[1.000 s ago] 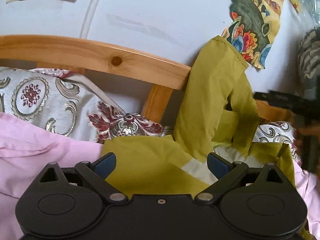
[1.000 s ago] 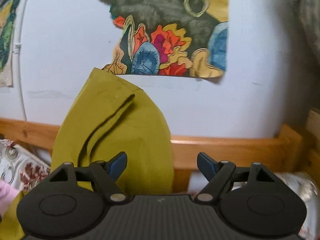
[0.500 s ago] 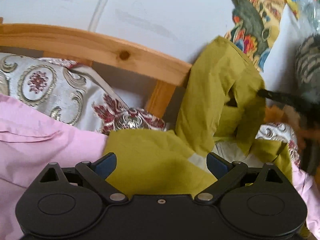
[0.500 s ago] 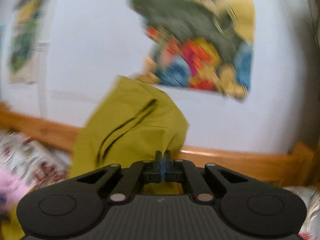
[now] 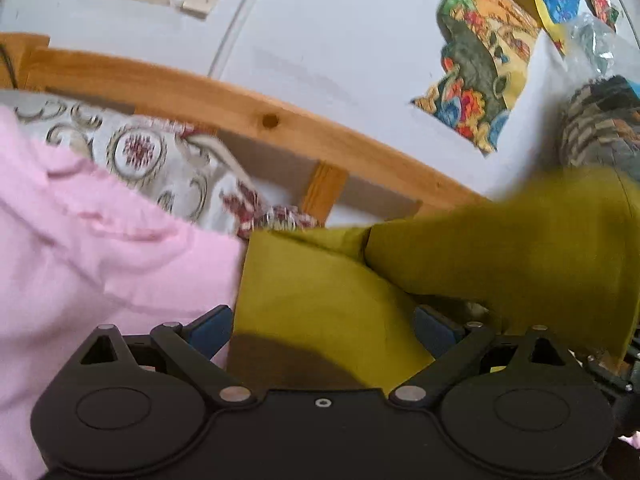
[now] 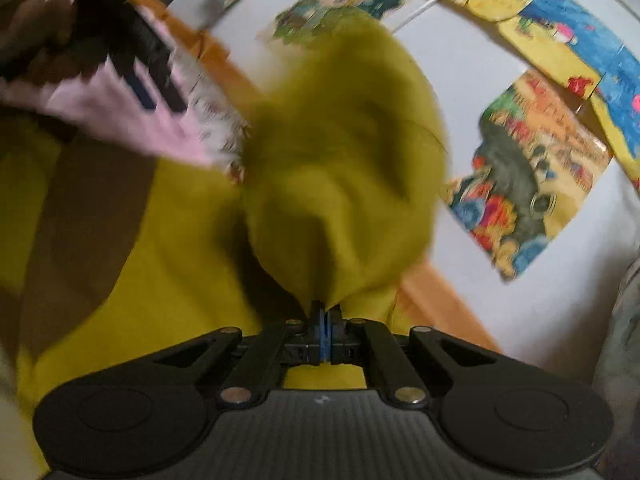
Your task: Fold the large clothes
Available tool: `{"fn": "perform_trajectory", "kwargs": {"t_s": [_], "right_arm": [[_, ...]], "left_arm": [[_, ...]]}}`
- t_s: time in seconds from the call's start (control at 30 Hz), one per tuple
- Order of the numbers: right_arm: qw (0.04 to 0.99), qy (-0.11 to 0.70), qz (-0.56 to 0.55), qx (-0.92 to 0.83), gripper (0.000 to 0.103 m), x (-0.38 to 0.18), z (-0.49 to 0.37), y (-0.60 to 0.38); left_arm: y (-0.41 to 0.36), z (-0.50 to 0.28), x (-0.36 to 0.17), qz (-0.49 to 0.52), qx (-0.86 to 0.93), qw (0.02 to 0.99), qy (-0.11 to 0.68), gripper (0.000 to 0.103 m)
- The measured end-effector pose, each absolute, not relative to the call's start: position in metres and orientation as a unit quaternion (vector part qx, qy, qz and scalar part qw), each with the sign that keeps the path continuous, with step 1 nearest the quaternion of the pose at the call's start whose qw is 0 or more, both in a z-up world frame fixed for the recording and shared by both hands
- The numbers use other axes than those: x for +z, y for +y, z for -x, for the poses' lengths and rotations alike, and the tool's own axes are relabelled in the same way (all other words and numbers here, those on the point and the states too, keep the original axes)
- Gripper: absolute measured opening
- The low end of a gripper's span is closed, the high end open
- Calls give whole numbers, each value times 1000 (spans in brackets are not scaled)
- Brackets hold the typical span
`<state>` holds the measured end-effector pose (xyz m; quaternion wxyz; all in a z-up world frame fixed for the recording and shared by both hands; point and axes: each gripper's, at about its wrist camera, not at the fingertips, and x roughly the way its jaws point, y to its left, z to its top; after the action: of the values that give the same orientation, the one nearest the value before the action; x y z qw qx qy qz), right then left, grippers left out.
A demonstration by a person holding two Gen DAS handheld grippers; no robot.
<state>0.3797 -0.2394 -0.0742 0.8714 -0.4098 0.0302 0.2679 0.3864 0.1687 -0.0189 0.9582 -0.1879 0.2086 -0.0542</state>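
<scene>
The right gripper point(image 6: 324, 322) is clamped on a bunched part of the olive-green garment point(image 6: 344, 168), its two blue pads pressed together with cloth pinched between them. The left gripper point(image 5: 322, 326) is held with its fingers wide apart, over a flat part of the same garment point(image 5: 320, 292); nothing is gripped by it. The garment is spread on the bed, partly over a pink sheet point(image 5: 92, 248), with one portion lifted toward the wooden bed rail point(image 5: 224, 104) and the wall with its paper pictures point(image 6: 532, 184). A patterned pillow point(image 5: 140, 152) lies behind the sheet, against the rail.

The right view is blurred, so which part of the garment is held cannot be told.

Several things could go wrong from here. Only a small tuft appears to be pinched, so the cloth could be pulled out of the grip if it is tugged hard. As the flat part is not pinned by the left gripper, the whole garment could be dragged and crumpled instead of folded. The pink sheet could also be caught up and drawn along with it.
</scene>
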Motion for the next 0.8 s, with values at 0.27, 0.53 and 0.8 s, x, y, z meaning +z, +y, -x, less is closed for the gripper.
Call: {"fn": "perform_trajectory", "kwargs": {"t_s": [0.27, 0.53, 0.8], "right_arm": [[920, 141, 282, 234, 16, -62, -354, -274], [908, 272, -152, 282, 83, -38, -384, -311], [859, 339, -259, 284, 13, -66, -404, -305]], "left_arm": [[181, -359, -33, 242, -92, 935, 241, 97], [148, -388, -31, 291, -193, 889, 295, 92], [98, -397, -37, 256, -215, 875, 350, 1]]}}
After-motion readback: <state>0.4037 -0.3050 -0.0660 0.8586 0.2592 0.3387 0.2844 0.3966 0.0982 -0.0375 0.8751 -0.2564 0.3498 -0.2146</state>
